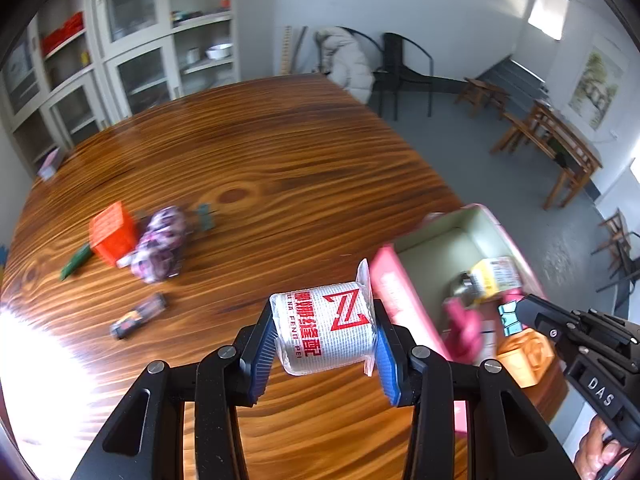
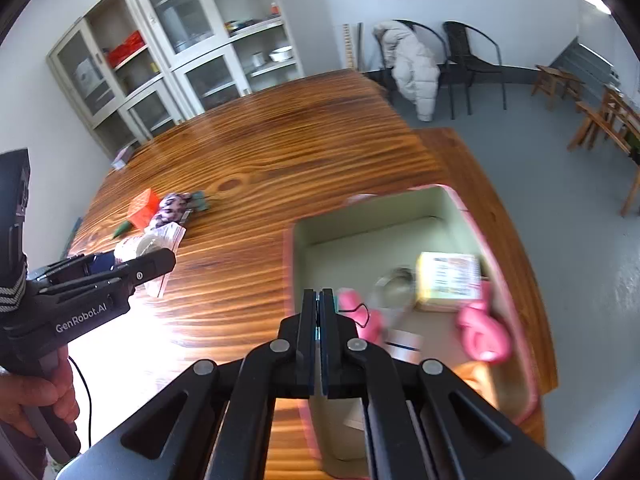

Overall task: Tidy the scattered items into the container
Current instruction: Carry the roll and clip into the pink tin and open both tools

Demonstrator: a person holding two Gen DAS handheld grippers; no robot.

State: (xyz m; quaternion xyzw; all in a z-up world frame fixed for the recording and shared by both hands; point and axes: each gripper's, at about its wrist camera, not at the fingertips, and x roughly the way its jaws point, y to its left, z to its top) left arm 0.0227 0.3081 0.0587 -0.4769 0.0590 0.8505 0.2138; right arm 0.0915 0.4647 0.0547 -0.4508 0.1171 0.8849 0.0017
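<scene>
A white wrapped roll with red lettering (image 1: 326,330) hangs tilted just left of the pink-rimmed container (image 1: 404,284) — which already holds a yellow box (image 1: 496,276) and pink items (image 2: 484,330).

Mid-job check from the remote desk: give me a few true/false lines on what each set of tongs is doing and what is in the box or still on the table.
1. The left tongs grip a white wrapped roll with red lettering. True.
2. The right tongs hold a pink item. False: they are shut with nothing between them.
3. The pink-rimmed box is empty. False: a yellow packet and pink pieces lie inside.
4. An orange box sits on the wooden table, outside the container. True.
5. The roll is already inside the box. False: it is above the table, left of the box.
</scene>
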